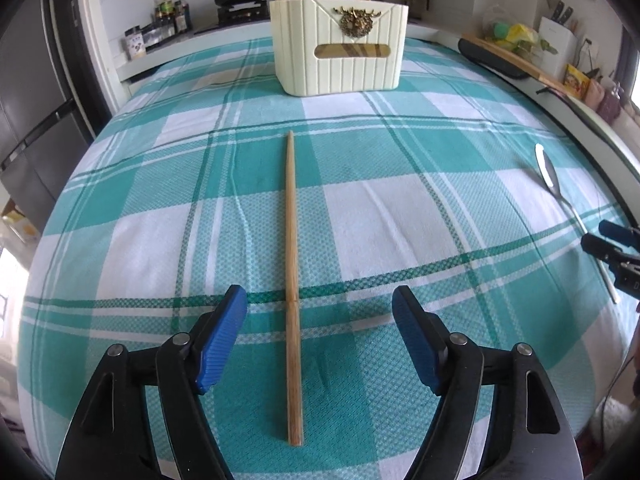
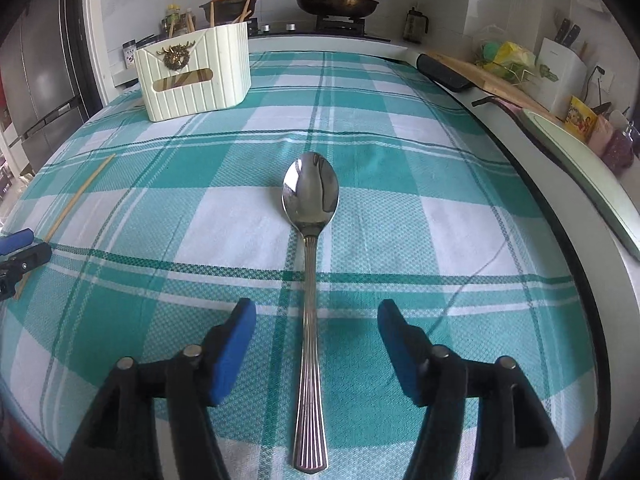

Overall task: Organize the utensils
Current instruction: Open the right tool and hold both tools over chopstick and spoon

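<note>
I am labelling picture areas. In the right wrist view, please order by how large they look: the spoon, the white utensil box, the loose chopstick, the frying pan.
1. spoon, though it lies nearest the camera, which enlarges it
2. white utensil box
3 and 4. loose chopstick and frying pan: similar in extent; the chopstick is partly hidden, so I do not rank them.

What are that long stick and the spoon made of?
The chopstick looks like bamboo or wood: matte tan with fine lengthwise grain. The spoon looks like polished steel: its bowl mirrors the room and its handle is ribbed.
</note>
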`<state>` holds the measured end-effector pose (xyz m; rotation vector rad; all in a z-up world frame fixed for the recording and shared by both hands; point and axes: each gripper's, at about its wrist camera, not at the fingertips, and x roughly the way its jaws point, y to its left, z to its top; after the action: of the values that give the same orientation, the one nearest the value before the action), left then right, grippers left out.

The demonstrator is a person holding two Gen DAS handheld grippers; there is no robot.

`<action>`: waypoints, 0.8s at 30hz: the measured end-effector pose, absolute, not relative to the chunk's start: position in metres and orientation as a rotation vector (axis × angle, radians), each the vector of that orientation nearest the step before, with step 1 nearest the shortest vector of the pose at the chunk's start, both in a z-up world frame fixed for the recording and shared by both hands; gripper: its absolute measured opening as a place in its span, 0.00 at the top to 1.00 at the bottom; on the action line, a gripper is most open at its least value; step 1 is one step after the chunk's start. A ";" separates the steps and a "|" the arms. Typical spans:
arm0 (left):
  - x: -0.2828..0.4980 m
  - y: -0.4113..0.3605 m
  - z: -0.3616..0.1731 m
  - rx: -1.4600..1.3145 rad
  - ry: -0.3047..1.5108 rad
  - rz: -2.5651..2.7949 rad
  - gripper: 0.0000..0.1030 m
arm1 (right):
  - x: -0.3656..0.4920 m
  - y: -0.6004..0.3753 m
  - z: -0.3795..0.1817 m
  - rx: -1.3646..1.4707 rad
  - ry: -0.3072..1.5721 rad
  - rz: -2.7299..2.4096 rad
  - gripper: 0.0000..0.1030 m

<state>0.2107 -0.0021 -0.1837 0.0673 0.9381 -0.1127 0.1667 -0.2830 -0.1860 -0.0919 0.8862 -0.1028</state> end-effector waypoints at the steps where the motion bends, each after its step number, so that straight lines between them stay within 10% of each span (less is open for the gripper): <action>1: 0.210 -0.003 -0.185 0.072 0.933 -0.110 0.22 | 0.168 -0.282 -0.188 -0.091 0.891 -0.097 0.36; 8: 0.215 0.006 -0.189 0.050 0.966 -0.096 0.05 | 0.175 -0.280 -0.196 -0.075 0.885 -0.089 0.34; 24: 0.217 0.006 -0.190 0.050 0.969 -0.091 0.01 | 0.171 -0.280 -0.198 -0.075 0.853 -0.084 0.33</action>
<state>0.2166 0.0056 -0.1903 0.0499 0.9692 -0.0908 0.1705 -0.2798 -0.1983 -0.0748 0.8535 -0.0844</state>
